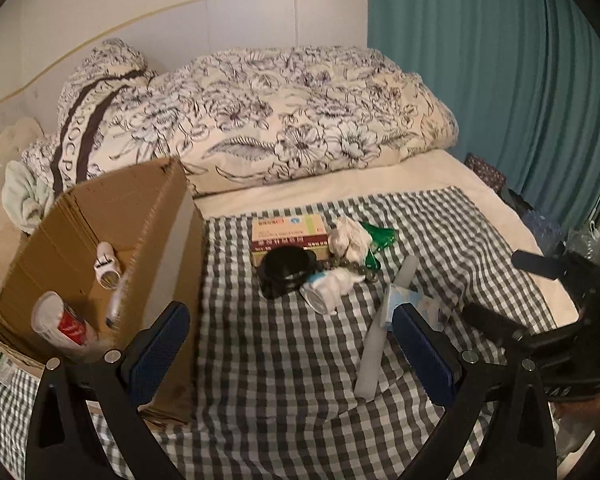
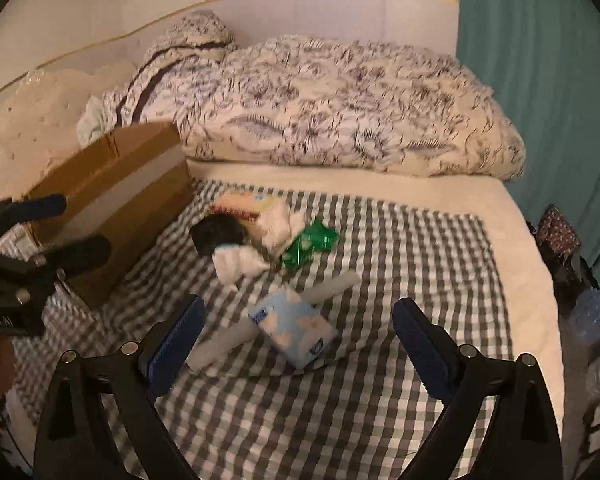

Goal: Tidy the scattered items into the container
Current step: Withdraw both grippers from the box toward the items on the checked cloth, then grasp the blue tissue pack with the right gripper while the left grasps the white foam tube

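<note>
1. Right gripper (image 2: 298,336): fingers spread, empty, above the blue tissue pack (image 2: 294,330) on the bed's checked cloth (image 2: 400,360).
2. Pack prob. light, soft, slippery film; grip across short sides, mid-body.
3. Left gripper (image 1: 290,344): fingers spread, empty, beside cardboard box (image 1: 100,216).

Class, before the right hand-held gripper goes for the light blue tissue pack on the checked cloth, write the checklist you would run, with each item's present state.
1. Right hand-held gripper open and empty: ok.
2. Tissue pack ahead of its fingers: ok.
3. Pack free of other things: not ok, it lies across the white tube.
4. Cardboard box has room: ok.
5. Left hand-held gripper open, empty: ok.
</note>
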`<state>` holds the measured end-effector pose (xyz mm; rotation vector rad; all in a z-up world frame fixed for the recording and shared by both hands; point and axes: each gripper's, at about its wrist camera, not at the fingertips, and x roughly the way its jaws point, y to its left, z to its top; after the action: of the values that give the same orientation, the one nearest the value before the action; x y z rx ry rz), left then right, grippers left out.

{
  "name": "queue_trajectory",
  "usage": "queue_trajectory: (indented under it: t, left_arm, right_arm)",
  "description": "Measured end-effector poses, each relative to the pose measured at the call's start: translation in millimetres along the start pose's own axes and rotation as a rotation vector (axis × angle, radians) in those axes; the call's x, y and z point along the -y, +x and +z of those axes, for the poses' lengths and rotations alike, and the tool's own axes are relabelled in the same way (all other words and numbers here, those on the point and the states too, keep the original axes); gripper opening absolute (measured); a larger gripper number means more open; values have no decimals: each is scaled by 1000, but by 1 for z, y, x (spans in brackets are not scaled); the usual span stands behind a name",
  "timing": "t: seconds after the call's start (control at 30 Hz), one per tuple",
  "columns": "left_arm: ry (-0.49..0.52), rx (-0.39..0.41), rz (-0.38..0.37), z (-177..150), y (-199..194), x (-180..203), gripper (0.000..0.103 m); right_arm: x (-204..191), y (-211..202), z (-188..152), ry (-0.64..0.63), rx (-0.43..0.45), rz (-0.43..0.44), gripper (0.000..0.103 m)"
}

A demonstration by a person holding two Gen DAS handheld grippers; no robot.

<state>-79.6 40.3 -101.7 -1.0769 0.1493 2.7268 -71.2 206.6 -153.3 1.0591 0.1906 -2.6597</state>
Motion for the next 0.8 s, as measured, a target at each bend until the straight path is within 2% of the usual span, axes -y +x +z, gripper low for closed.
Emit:
queue_trajectory:
  t: [0.3,0.47,0.57,0.8]
  left_arm:
    - [24,-78,-15,-14,37,12,103]
    - [44,-128,-19,-23,56,14,103]
    - [43,-151,-28,-27,65,13,103]
    - [58,-195,-38,-33,82,14,103]
  right_arm:
    - [3,30,-10,-32,-54,48,95]
    - [8,46,-14,-32,-74,123,95]
    - [6,57,-18,-62,-83,139,95]
    - [4,82,-23,-117,-78,153,87]
